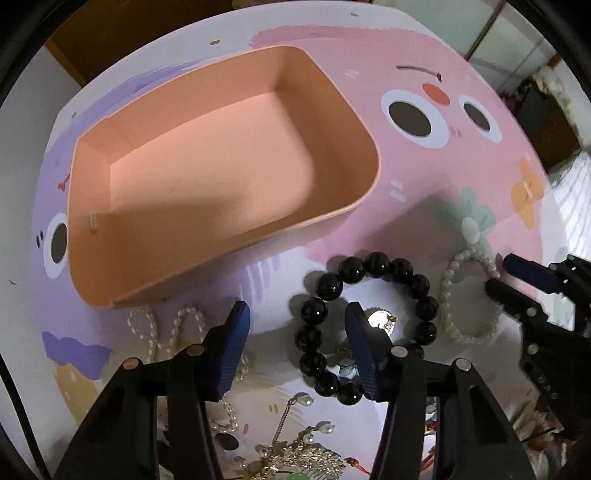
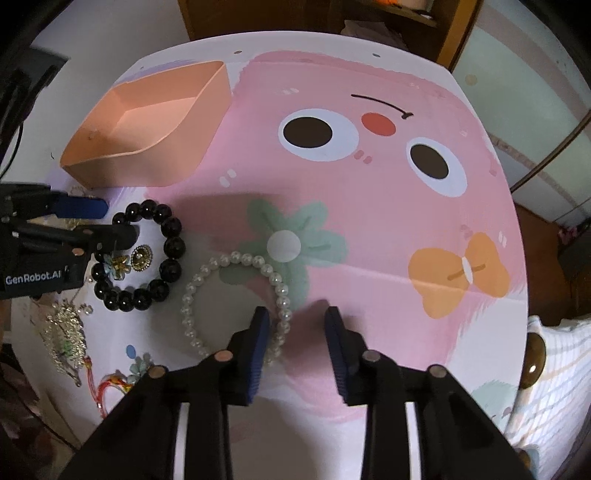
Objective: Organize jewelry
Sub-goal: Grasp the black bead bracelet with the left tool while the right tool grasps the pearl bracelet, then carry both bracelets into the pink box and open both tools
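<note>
An empty peach box [image 1: 207, 177] sits on the cartoon mat; it also shows in the right wrist view [image 2: 147, 125]. A black bead bracelet [image 1: 325, 288] lies in front of it, also seen from the right [image 2: 170, 236]. My left gripper [image 1: 297, 317] is open, its right finger inside the bracelet's ring, the left finger outside. A white pearl bracelet [image 1: 447, 288] lies to the right [image 2: 207, 273]. My right gripper [image 2: 297, 321] is open, its left finger over the pearl bracelet's near rim. A gold brooch [image 1: 382, 319] lies inside the black ring.
More jewelry lies near the mat's front-left: a pearl strand [image 1: 147, 325], a gold hair comb [image 1: 306, 461], a silver ornament [image 2: 66, 339], red cord [image 2: 107, 387] and small flower pieces [image 2: 118, 264]. Wooden furniture [image 2: 417, 26] stands behind the table.
</note>
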`<state>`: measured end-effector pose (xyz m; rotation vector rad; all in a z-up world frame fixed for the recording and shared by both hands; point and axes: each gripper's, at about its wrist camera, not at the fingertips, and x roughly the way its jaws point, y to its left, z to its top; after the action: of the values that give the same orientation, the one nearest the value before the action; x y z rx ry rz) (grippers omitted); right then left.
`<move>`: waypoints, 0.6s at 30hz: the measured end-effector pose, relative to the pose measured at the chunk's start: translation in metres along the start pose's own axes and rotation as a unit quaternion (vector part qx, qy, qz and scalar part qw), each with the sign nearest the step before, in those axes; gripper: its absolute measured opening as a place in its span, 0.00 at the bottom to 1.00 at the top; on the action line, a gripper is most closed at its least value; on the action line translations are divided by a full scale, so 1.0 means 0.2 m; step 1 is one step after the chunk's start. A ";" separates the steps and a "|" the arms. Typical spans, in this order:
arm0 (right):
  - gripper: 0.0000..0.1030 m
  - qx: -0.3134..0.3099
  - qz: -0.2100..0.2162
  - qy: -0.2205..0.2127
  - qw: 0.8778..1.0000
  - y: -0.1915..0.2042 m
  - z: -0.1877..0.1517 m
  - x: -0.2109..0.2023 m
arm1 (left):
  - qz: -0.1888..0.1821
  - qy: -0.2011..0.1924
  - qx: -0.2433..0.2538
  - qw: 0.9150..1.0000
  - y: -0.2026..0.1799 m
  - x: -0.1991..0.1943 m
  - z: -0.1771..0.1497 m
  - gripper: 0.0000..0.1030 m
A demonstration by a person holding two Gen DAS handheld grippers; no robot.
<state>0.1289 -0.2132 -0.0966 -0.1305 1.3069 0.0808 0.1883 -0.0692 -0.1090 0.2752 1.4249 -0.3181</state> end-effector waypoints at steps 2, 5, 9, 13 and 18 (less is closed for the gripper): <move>0.09 0.000 0.003 -0.001 1.000 0.00 0.00 0.00 | -0.003 0.007 0.004 1.000 -0.03 0.01 0.02 0.38; 0.07 0.011 0.020 -0.001 1.000 0.00 0.01 0.00 | -0.008 0.012 -0.007 1.000 -0.05 0.01 0.05 0.12; 0.07 0.030 0.053 0.004 0.998 -0.02 0.02 0.01 | -0.030 0.002 -0.033 0.999 -0.02 -0.01 0.04 0.12; 0.07 0.037 0.065 -0.006 0.997 -0.04 0.00 -0.04 | -0.046 -0.024 -0.065 0.997 0.02 -0.07 0.02 0.12; 0.07 0.041 0.080 -0.025 0.996 -0.04 -0.02 -0.14 | -0.054 -0.054 -0.080 0.994 0.04 -0.22 0.00 0.12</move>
<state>0.1185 -0.2208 -0.0696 0.0461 1.2678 0.1668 0.1860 -0.0598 -0.0657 0.0492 1.3529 -0.2998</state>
